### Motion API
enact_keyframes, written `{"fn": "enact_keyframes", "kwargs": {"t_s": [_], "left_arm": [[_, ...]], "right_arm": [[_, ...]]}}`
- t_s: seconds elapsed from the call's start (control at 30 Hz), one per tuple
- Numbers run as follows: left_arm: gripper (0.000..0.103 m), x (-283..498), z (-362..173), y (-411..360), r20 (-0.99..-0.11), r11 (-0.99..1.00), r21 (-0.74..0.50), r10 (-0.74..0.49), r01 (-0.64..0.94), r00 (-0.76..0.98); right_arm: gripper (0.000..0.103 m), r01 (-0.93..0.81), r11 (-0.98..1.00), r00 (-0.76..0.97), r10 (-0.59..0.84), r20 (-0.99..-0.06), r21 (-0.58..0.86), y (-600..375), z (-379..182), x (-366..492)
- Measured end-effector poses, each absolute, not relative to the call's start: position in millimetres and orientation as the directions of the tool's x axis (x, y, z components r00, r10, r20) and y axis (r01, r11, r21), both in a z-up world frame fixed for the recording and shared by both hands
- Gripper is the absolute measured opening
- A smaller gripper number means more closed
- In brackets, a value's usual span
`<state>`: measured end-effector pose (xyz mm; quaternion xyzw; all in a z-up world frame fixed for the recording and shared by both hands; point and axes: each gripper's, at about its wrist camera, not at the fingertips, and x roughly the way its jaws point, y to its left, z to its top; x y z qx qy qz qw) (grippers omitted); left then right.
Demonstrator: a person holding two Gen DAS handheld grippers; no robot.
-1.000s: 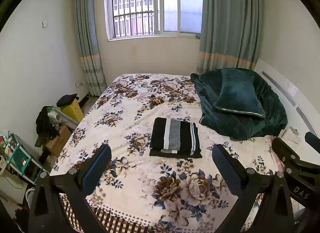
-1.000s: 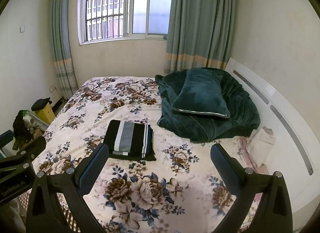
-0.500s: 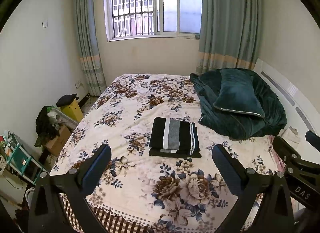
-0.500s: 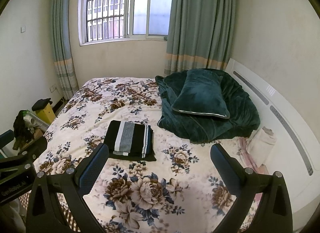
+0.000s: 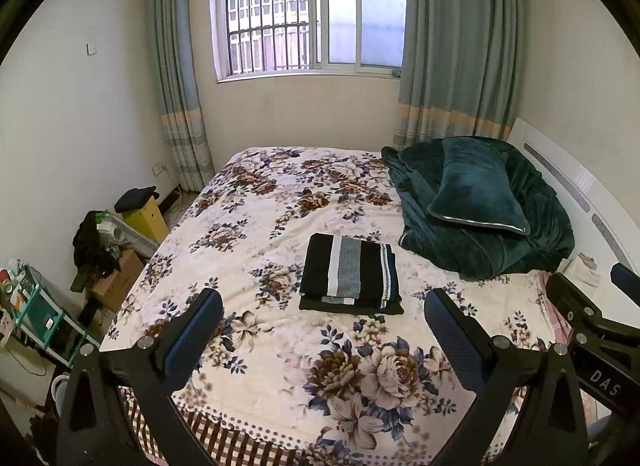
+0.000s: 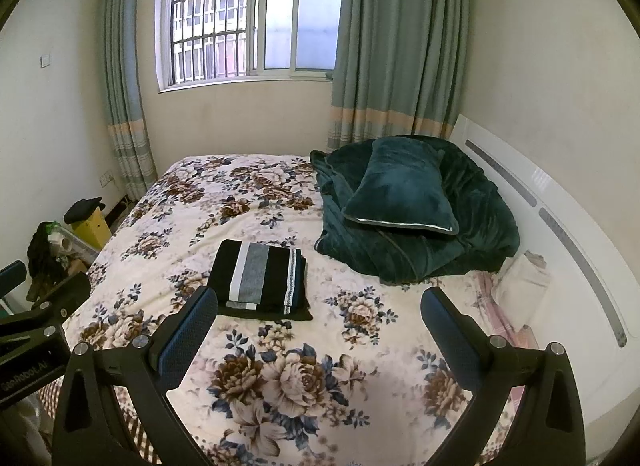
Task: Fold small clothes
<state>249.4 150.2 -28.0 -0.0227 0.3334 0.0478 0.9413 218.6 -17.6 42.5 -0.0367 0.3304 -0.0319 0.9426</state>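
Left wrist view
Left claw point(image 5: 322, 318): spread wide, nothing between its fingers, held above the near edge of the bed, apart from the cloth.
Folded garment point(image 5: 350, 272): a black piece with white and grey stripes, folded into a flat rectangle, lying on the bed point(image 5: 248, 234) about midway between its left and right edges, nearer the near edge than the window end.
Bed cover: cream with brown and blue flowers; a checked strip shows along the near edge.
Green blanket point(image 5: 492, 242): heaped at the right edge of the bed against the white headboard point(image 5: 568, 177), with a green pillow point(image 5: 476, 189) on top; near the garment but not touching it.
Right claw point(image 5: 592, 306): part of it shows at the right border of the view; its opening cannot be told here.
Floor by the left edge: a yellow box point(image 5: 146, 219) and a cardboard box with dark things piled on it.

Right wrist view
Right claw point(image 6: 320, 316): spread wide, empty, above the near edge of the bed.
Folded garment point(image 6: 260, 280): lies flat just beyond the claw's left finger point(image 6: 188, 330), untouched.
Green pillow point(image 6: 400, 189): on the blanket heap at the right edge.
Left claw point(image 6: 36, 306): partly seen at the left border.
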Motion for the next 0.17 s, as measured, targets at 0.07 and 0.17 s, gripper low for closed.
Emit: {"fn": "enact_keyframes", "kwargs": {"t_s": [0.07,0.17], "left_arm": [[0.103,249.7,-27.9,150.7,-0.629,0.995,-0.011,0.074,-0.104,0.774],[0.103,247.1,-26.7,153.1,-0.622,0.995,-0.009,0.075,-0.103,0.779]], "right_arm": [[0.103,0.035,0.995,0.780,-0.085,-0.620,-0.091,-16.2,41.9,218.9],[0.103,0.040,0.995,0.779,-0.087,-0.621,-0.091,-16.6,42.5,217.4]]}}
